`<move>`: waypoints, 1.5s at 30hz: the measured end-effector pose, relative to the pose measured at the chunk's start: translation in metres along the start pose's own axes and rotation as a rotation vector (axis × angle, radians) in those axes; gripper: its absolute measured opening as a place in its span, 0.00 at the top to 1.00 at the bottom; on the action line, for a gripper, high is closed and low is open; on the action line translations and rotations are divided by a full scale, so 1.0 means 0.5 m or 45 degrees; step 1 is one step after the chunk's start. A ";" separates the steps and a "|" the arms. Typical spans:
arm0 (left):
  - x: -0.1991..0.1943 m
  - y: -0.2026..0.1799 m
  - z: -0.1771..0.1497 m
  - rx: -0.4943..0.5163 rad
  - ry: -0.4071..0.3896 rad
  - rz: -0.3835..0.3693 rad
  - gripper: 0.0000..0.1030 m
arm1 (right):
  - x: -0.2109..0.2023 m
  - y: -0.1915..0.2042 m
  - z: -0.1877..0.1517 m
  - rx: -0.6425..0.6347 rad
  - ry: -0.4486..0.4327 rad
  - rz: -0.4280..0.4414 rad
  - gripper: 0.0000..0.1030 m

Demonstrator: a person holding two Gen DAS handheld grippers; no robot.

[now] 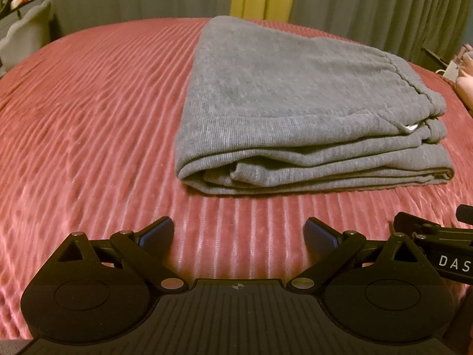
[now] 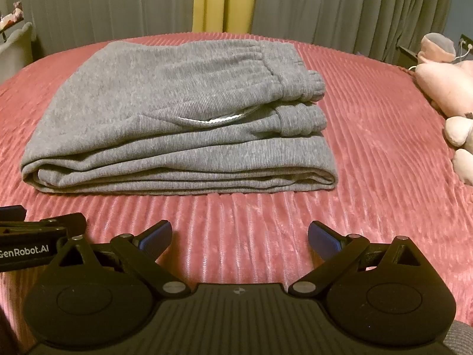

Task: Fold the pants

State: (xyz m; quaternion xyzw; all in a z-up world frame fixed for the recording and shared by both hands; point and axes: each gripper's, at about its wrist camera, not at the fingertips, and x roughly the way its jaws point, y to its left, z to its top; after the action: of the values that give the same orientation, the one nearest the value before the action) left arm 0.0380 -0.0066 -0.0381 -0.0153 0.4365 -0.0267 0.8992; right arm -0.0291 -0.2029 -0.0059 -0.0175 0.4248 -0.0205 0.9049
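Note:
Grey sweatpants lie folded into a thick stacked bundle on the pink ribbed bedspread. The elastic waistband is on the right side, with a white drawstring tip showing. They also show in the right wrist view. My left gripper is open and empty, held back from the bundle's near edge. My right gripper is open and empty, also short of the near edge. Each gripper's side shows at the edge of the other's view.
A pink plush toy lies on the bed at the right. Grey curtains with a yellow strip hang behind the bed. A pale piece of furniture stands at the far left.

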 end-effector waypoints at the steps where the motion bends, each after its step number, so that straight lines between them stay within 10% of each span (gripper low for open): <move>1: -0.002 0.001 -0.002 0.001 0.002 0.001 0.03 | 0.000 0.000 0.000 0.000 0.000 0.000 0.04; 45: 0.016 -0.012 0.011 0.011 0.009 0.013 0.02 | 0.010 -0.003 0.001 -0.002 0.025 0.005 0.04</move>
State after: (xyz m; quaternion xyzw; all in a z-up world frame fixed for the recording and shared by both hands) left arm 0.0468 -0.0129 -0.0408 -0.0090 0.4396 -0.0240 0.8978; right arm -0.0255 -0.2046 -0.0094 -0.0171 0.4337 -0.0185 0.9007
